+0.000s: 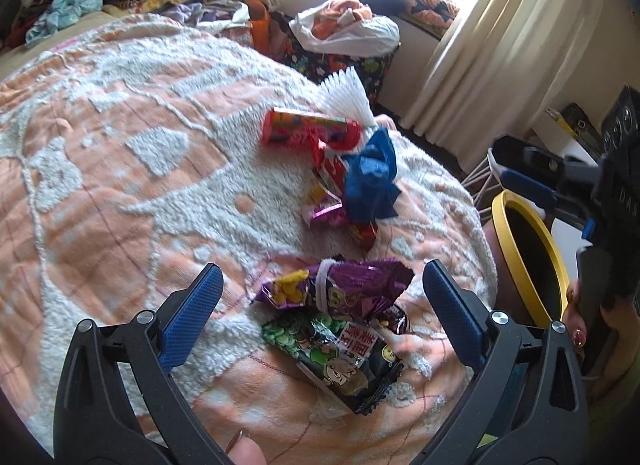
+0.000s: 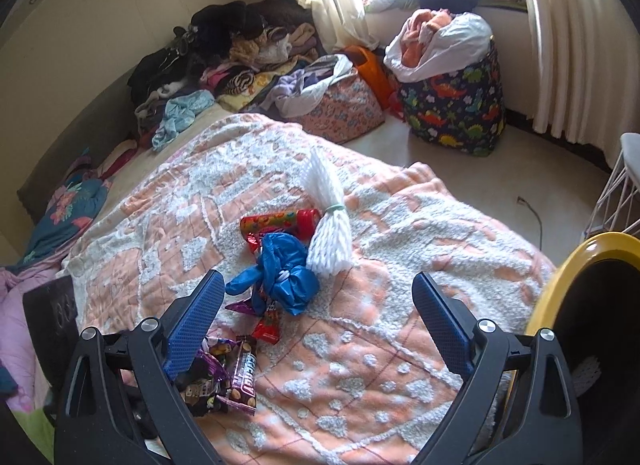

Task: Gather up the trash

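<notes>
Peach-and-white tufted blanket (image 2: 400, 225) — blue crumpled bag (image 2: 280, 277), red tube (image 2: 280, 221), purple wrapper (image 1: 352, 285), yellow-rimmed bin (image 1: 532, 241).

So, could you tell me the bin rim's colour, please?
Yellow; the round black bin's rim shows best in the left wrist view.

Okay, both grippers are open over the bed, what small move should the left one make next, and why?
Probably lower the left gripper and close on the purple snack wrapper. Its jaws are open with that wrapper lying between the fingertips on the blanket, and the yellow-rimmed bin stands just beside the bed.
</notes>
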Action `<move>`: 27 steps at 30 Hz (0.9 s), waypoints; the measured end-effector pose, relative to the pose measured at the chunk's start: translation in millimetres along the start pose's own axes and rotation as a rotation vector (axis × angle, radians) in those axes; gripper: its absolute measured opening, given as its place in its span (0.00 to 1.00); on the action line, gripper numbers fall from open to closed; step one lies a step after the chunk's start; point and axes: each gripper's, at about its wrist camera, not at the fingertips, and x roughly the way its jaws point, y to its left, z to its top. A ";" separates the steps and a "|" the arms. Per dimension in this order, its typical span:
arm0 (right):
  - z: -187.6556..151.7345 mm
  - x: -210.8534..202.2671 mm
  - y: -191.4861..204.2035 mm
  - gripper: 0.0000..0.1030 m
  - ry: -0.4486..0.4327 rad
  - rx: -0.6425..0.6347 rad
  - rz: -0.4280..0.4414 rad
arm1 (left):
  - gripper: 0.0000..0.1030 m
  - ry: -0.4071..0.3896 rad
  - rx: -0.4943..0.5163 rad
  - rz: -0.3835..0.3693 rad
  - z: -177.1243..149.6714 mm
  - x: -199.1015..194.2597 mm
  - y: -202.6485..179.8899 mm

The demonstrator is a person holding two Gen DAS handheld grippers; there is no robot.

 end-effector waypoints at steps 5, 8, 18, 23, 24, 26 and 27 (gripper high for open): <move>2.9 15.4 8.0 0.89 0.034 -0.011 0.025 | 0.89 0.018 -0.031 -0.028 -1.5 7.3 5.6; 5.5 26.8 13.3 0.89 0.059 -0.013 0.048 | 0.88 0.029 -0.059 -0.059 -0.6 11.4 8.2; 9.8 71.7 24.8 0.59 0.149 0.002 0.080 | 0.73 0.055 -0.086 -0.080 -3.3 20.0 14.2; 5.0 84.7 23.9 0.20 0.187 0.015 0.090 | 0.70 0.056 -0.093 -0.084 -4.0 20.9 17.4; 2.5 81.8 22.9 0.18 0.181 0.017 0.094 | 0.70 0.056 -0.094 -0.084 -5.4 20.0 17.5; -0.3 75.9 20.5 0.15 0.169 0.020 0.100 | 0.69 0.056 -0.094 -0.083 -5.5 20.2 17.6; -2.4 72.2 19.1 0.14 0.165 0.025 0.103 | 0.68 0.055 -0.095 -0.084 -5.6 20.0 17.7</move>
